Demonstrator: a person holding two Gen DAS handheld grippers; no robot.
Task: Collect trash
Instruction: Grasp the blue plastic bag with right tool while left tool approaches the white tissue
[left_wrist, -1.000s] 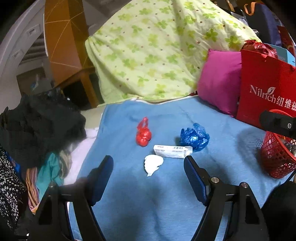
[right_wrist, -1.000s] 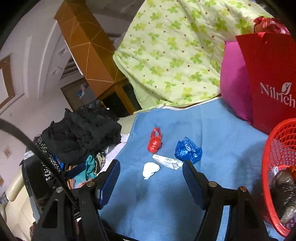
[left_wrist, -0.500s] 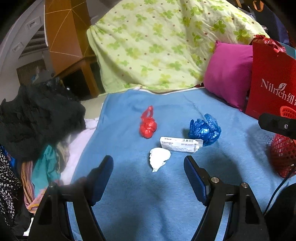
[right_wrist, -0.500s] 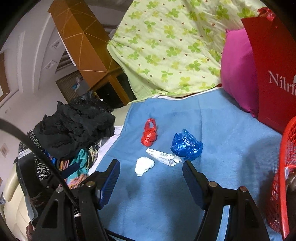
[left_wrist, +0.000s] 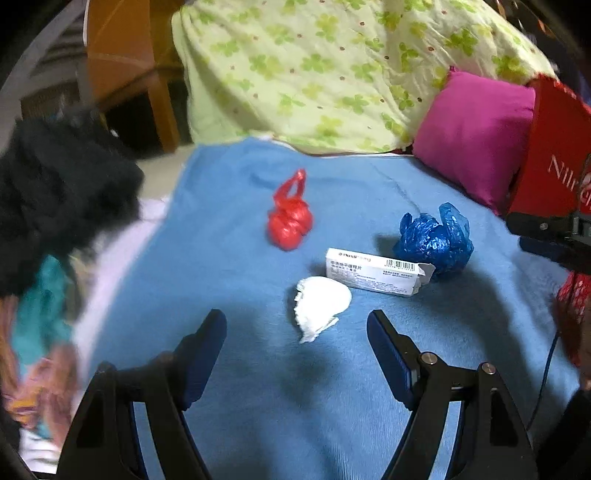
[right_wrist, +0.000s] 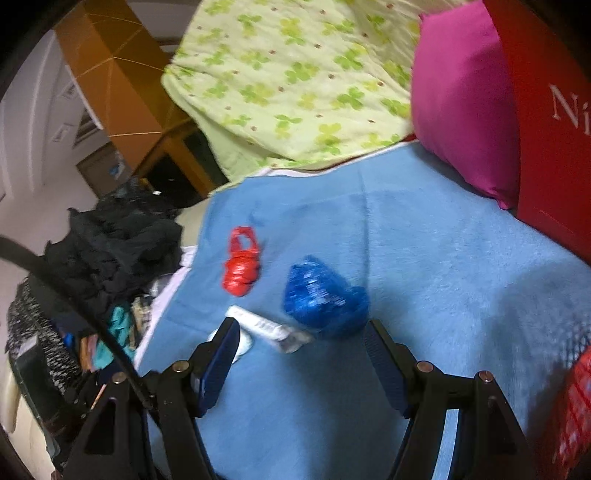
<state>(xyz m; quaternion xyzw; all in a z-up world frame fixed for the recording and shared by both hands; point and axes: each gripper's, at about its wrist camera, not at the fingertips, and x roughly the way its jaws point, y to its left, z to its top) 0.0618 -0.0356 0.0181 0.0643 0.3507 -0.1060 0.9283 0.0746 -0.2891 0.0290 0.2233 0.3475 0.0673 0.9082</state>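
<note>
Several pieces of trash lie on a blue blanket (left_wrist: 221, 229): a knotted red plastic bag (left_wrist: 290, 221), a crumpled blue plastic bag (left_wrist: 434, 238), a white medicine box (left_wrist: 373, 271) and a white crumpled tissue (left_wrist: 319, 302). My left gripper (left_wrist: 297, 328) is open, the tissue just beyond its tips. My right gripper (right_wrist: 301, 336) is open and empty; the blue bag (right_wrist: 323, 301) and the box (right_wrist: 269, 328) lie just ahead between its fingers, the red bag (right_wrist: 242, 267) farther left, the tissue (right_wrist: 242, 341) partly hidden by the left finger.
A red mesh basket (right_wrist: 574, 410) sits at the right edge, beside a red paper bag (left_wrist: 554, 162) and a magenta pillow (left_wrist: 476, 133). A green floral quilt (left_wrist: 332, 70) is heaped behind. Dark clothes (left_wrist: 55, 199) pile up on the left.
Both grippers have moved forward and down toward the trash, which now looks larger and nearer. The basket has slid toward the right edge of both views. Jaws kept their width.
</note>
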